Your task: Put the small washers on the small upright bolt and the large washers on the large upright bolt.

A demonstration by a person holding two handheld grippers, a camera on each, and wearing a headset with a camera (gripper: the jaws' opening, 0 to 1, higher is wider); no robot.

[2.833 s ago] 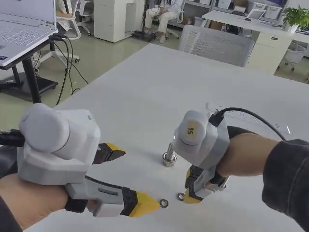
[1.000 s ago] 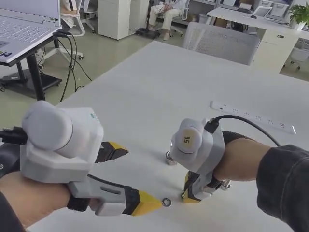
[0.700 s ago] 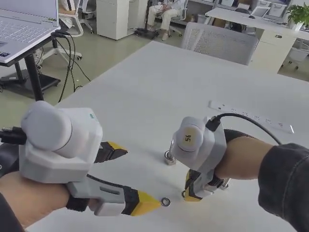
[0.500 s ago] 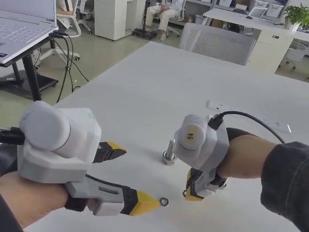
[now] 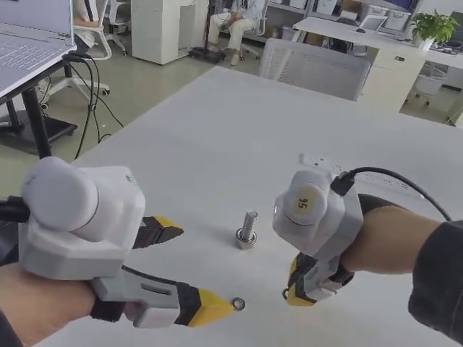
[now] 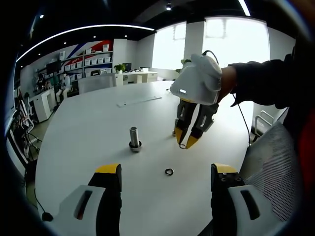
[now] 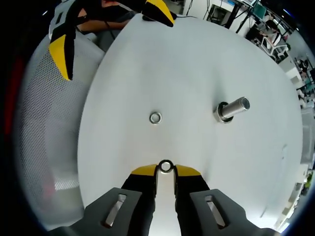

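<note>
An upright steel bolt [image 5: 247, 230] stands on a nut mid-table, also seen as the bolt [image 6: 134, 138] and the bolt [image 7: 231, 109]. My right gripper [image 5: 298, 295] points down at the table to the bolt's right, shut on a small washer [image 7: 166, 166] pinched between its yellow tips. From the left gripper view, that held washer [image 6: 182, 146] hangs above the table. A second washer [image 5: 238, 303] lies flat on the table, just past one fingertip of my left gripper [image 5: 189, 267], which is open and holds nothing. The same loose washer [image 7: 155, 117] lies ahead of my right gripper [image 7: 166, 169].
The white table [image 5: 217, 130] stretches away. A white power strip [image 5: 318, 163] lies behind the right gripper, whose black cable [image 5: 391, 177] arcs over the wrist. A mesh chair [image 5: 311, 69] stands at the far edge. A small metal part [image 6: 174, 132] sits behind the right gripper.
The washer that lay at my right gripper's tips is now off the table, pinched in them. That gripper has shifted right, uncovering the bolt. The left gripper has held still.
</note>
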